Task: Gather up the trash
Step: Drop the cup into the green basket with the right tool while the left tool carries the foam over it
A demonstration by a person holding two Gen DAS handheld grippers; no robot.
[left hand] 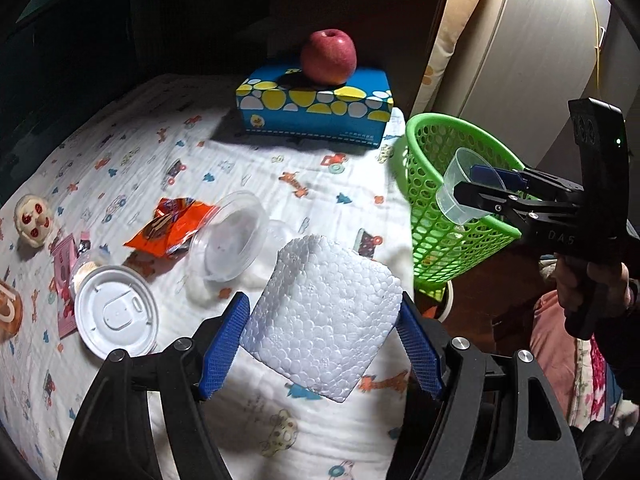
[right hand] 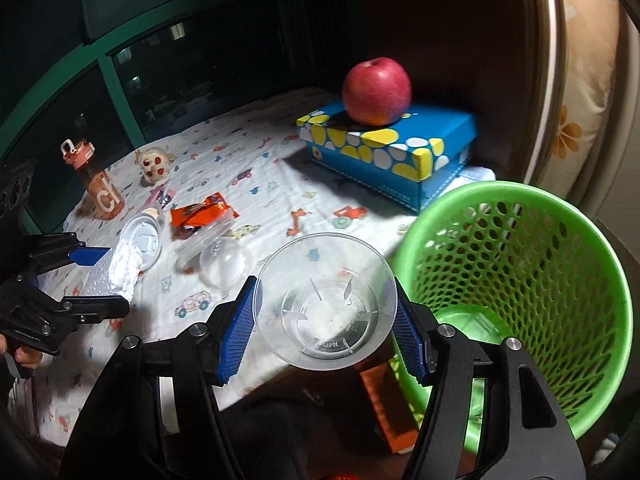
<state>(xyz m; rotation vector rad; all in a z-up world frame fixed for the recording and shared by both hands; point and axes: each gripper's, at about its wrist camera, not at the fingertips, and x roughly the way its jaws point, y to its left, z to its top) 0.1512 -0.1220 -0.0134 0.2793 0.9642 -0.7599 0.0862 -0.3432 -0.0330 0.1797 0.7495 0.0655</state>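
Left gripper [left hand: 322, 340] closed on a white styrofoam block [left hand: 322, 316], both blue pads pressed against its sides, the block held tilted above the printed cloth [left hand: 248, 176]. Right gripper [right hand: 326, 320] clamped on a clear plastic cup [right hand: 326, 300], mouth toward the camera, held just beside the rim of the green mesh basket [right hand: 520, 280], at the cloth's edge. From the left wrist view, same cup [left hand: 466, 188] seen at the basket [left hand: 440, 200] rim. Left lying on the cloth: a white cup lid [left hand: 116, 312], a clear round lid [left hand: 230, 236], an orange snack wrapper [left hand: 168, 226], a pink wrapper [left hand: 64, 272]. Further back, a red apple [left hand: 328, 56] resting on top of a blue tissue box [left hand: 316, 108]. Near the far left edge, a small skull-like toy [left hand: 34, 220] and an orange water bottle [right hand: 94, 180] standing upright.
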